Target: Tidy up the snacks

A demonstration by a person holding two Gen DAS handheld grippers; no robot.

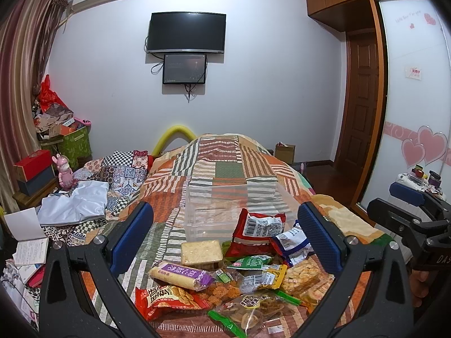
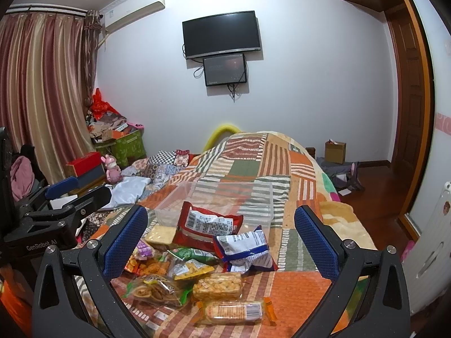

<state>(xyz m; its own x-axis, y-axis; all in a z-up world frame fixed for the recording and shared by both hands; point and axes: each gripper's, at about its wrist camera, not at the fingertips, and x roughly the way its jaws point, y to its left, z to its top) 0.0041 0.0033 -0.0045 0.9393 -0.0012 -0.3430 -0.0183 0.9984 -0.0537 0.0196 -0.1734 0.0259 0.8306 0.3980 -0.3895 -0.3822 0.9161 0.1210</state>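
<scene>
A pile of snack packets lies on the patchwork bedspread (image 1: 225, 166) in front of a clear plastic bin (image 1: 234, 205). In the left wrist view I see a big red bag (image 1: 258, 232), a blue-white bag (image 1: 293, 243), a pale square cake (image 1: 201, 252), a purple-labelled roll (image 1: 180, 274) and a red cracker bag (image 1: 166, 301). My left gripper (image 1: 225, 236) hovers open above them, holding nothing. My right gripper (image 2: 222, 238) is also open and empty over the red bag (image 2: 207, 226), the blue-white bag (image 2: 245, 249), a rice-cracker bar (image 2: 218, 284) and the bin (image 2: 225, 200).
A white cloth (image 1: 74, 202), notebooks (image 1: 28, 236) and stacked boxes (image 1: 35, 171) crowd the bed's left side. A wardrobe (image 1: 417, 98) and wooden floor (image 2: 375, 197) lie to the right. The right gripper's body (image 1: 408, 219) shows at the left view's right edge.
</scene>
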